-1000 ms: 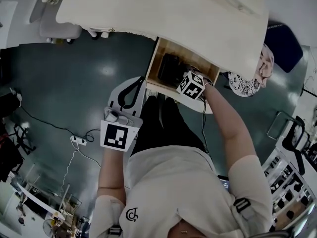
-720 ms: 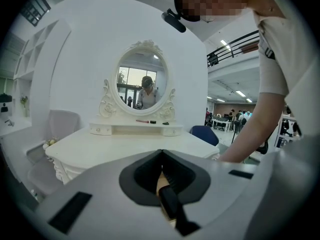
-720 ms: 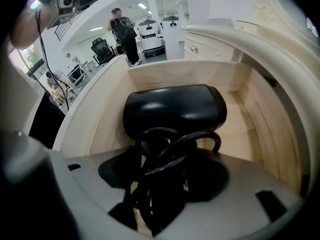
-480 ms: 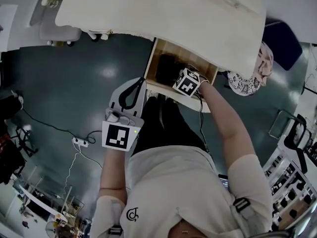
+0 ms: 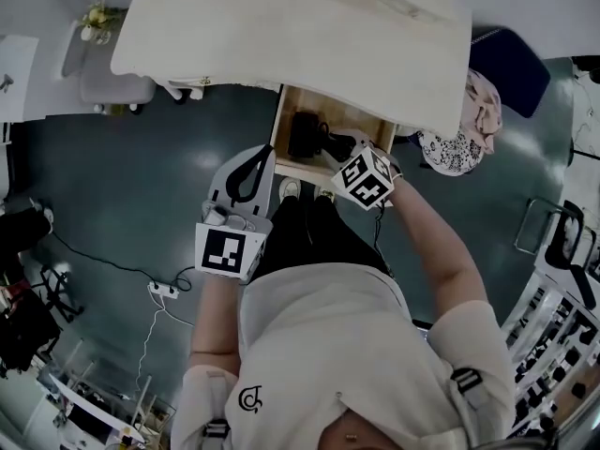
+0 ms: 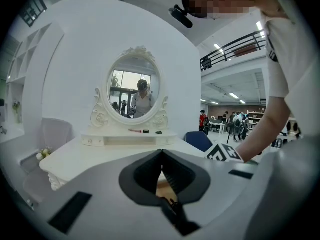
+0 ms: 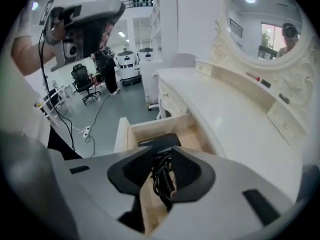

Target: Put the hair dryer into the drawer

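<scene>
Your hair dryer (image 5: 305, 137) lies in the drawer (image 5: 279, 129) at twelve o'clock, so the job looks done (left gripper (image 6: 161, 154) pinched together, right gripper (image 7: 162, 151) jaws closing on nothing).

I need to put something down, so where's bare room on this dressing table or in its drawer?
The tabletop is bare from its front edge back to the mirror shelf, which holds small items. The drawer is crowded: hair dryer and cord fill most of what shows.

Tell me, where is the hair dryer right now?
In the head view the hair dryer lies inside the open wooden drawer, toward its left side, just below the front edge of the white dressing table.
</scene>
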Demonstrator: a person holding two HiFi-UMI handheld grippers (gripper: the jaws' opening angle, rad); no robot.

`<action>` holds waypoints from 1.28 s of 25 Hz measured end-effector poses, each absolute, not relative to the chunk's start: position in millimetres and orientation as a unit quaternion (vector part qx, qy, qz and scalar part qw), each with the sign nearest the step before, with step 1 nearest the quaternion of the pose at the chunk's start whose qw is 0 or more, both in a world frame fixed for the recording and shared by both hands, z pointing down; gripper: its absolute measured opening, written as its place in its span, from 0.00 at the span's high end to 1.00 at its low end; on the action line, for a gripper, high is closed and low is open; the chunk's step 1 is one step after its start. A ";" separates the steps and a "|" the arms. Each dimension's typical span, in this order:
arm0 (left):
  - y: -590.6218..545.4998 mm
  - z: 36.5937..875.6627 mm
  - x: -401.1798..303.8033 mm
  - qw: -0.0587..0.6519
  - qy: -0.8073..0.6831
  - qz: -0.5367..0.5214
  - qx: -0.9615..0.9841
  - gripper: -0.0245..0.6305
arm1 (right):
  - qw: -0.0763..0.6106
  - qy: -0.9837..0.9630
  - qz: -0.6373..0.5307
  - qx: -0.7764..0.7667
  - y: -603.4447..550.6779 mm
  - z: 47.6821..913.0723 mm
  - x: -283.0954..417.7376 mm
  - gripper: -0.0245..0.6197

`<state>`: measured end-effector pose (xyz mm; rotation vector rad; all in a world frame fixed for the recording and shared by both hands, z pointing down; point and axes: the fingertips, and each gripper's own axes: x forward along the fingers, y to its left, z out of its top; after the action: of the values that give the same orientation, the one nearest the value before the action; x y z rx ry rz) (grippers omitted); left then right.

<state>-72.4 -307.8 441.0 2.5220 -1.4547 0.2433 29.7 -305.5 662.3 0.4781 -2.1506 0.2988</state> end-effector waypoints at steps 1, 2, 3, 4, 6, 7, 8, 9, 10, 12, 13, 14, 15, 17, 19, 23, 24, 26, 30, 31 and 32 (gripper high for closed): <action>-308.5 436.2 -71.4 0.108 -0.495 0.080 0.859 0.94 | 0.428 -0.871 0.121 0.208 -307.8 648.1 29.2 0.80; -309.2 431.0 -70.4 0.106 -0.494 0.076 0.859 0.94 | 0.410 -0.875 0.121 0.226 -310.7 633.0 29.3 0.86; -309.5 425.9 -69.3 0.104 -0.494 0.073 0.860 0.94 | 0.390 -0.879 0.122 0.246 -313.7 616.9 30.2 0.92; -309.5 421.5 -68.2 0.101 -0.492 0.073 0.861 0.94 | 0.367 -0.883 0.124 0.266 -316.8 599.7 31.9 0.95; -309.9 416.3 -66.6 0.092 -0.486 0.082 0.865 0.94 | 0.310 -0.892 0.120 0.307 -326.3 561.5 36.8 0.95; -312.2 413.1 -65.6 0.085 -0.481 0.086 0.868 0.94 | 0.280 -0.895 0.114 0.328 -333.2 542.4 40.5 0.95; -315.6 408.1 -64.1 0.075 -0.477 0.085 0.872 0.94 | 0.253 -0.897 0.106 0.347 -340.0 524.6 45.2 0.95; -318.8 402.2 -62.1 0.067 -0.473 0.082 0.874 0.94 | 0.230 -0.898 0.101 0.363 -345.3 508.4 50.8 0.95; -321.2 396.4 -59.9 0.061 -0.471 0.079 0.877 0.94 | 0.210 -0.897 0.097 0.376 -348.6 493.6 56.8 0.95; -324.5 386.4 -55.2 0.050 -0.466 0.074 0.880 0.94 | 0.177 -0.896 0.092 0.396 -351.4 466.6 68.0 0.95; -326.0 382.2 -52.9 0.044 -0.464 0.073 0.882 0.94 | 0.162 -0.895 0.086 0.406 -352.0 453.9 73.1 0.95; -327.8 378.2 -50.5 0.039 -0.461 0.072 0.884 0.94 | 0.149 -0.894 0.077 0.415 -352.5 441.8 78.1 0.95; -329.9 373.8 -48.1 0.034 -0.458 0.071 0.885 0.94 | 0.137 -0.894 0.066 0.423 -353.0 430.0 82.8 0.95; -335.2 363.9 -42.5 0.020 -0.451 0.068 0.890 0.94 | 0.111 -0.893 0.043 0.433 -353.3 407.1 91.4 0.95; -340.2 353.2 -36.9 0.007 -0.444 0.063 0.894 0.94 | 0.084 -0.893 0.027 0.441 -351.9 384.8 99.0 0.95; -345.2 335.8 -28.8 -0.013 -0.437 0.056 0.898 0.94 | 0.041 -0.892 0.003 0.450 -344.3 344.9 109.9 0.95; -346.0 333.2 -27.3 -0.016 -0.435 0.056 0.899 0.94 | 0.031 -0.891 0.001 0.453 -342.9 338.5 112.6 0.95; -347.1 327.7 -23.9 -0.019 -0.431 0.054 0.901 0.94 | 0.013 -0.886 0.002 0.463 -341.6 329.2 118.3 0.95; -347.8 312.3 -16.2 -0.021 -0.420 0.044 0.906 0.94 | -0.008 -0.875 -0.003 0.484 -341.3 318.2 128.5 0.95; -348.1 308.4 -13.6 -0.022 -0.417 0.041 0.908 0.94 | -0.012 -0.873 -0.003 0.488 -341.1 316.3 131.2 0.95; -348.4 305.8 -11.1 -0.023 -0.414 0.039 0.909 0.94 | -0.015 -0.871 -0.003 0.491 -340.6 314.8 133.7 0.95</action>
<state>-11.1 -348.4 305.8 2.8982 -1.3211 0.1257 133.7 -340.6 314.8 1.5569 -2.7634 -0.0108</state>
